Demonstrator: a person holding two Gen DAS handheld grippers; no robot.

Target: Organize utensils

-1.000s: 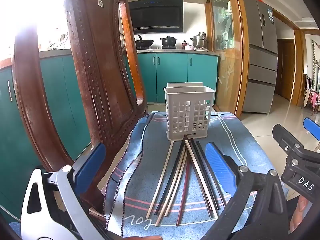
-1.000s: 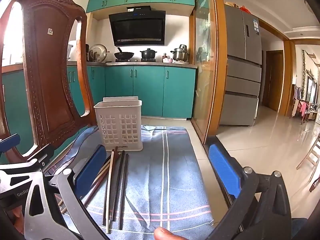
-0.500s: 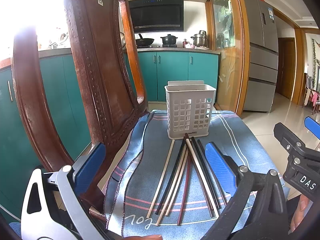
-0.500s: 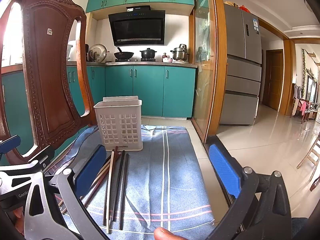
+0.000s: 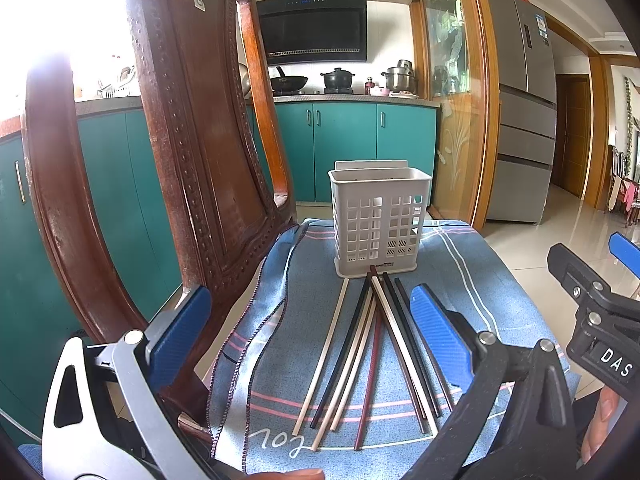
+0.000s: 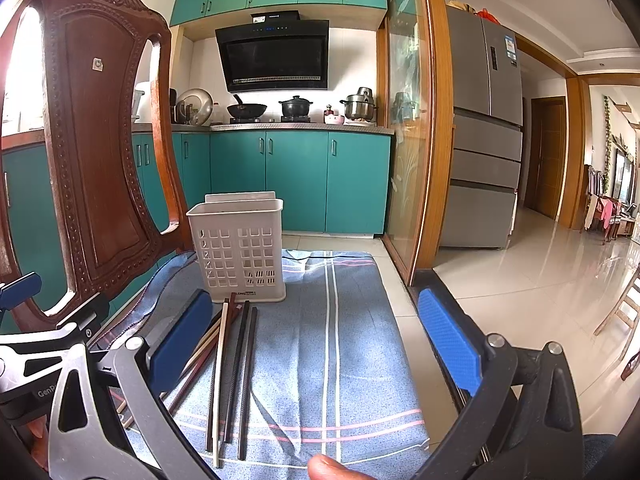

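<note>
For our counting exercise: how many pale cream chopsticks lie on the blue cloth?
4 pale cream chopsticks: one leftmost, two side by side mid-fan, one slanting right. Overlaps may hide more.

White plastic slotted utensil basket (image 5: 379,222): matt, smooth, grid-perforated walls. Blue woven cloth with pink and white stripes (image 5: 472,280): matt, coarse weave, stitched dark edging. Thin chopsticks, cream, black and dark red (image 5: 372,352): cream ones smooth, slight sheen; black ones in the right wrist view look ribbed along the shaft; material cannot be told. Carved dark-brown wooden chair back (image 5: 192,128): varnished, glossy, beaded relief. Left gripper (image 5: 310,334): blue pads with fine textured surface, one arm brushed bare metal, the other matt black. Pale floor tiles (image 6: 540,272): glossy, reflective.
</note>
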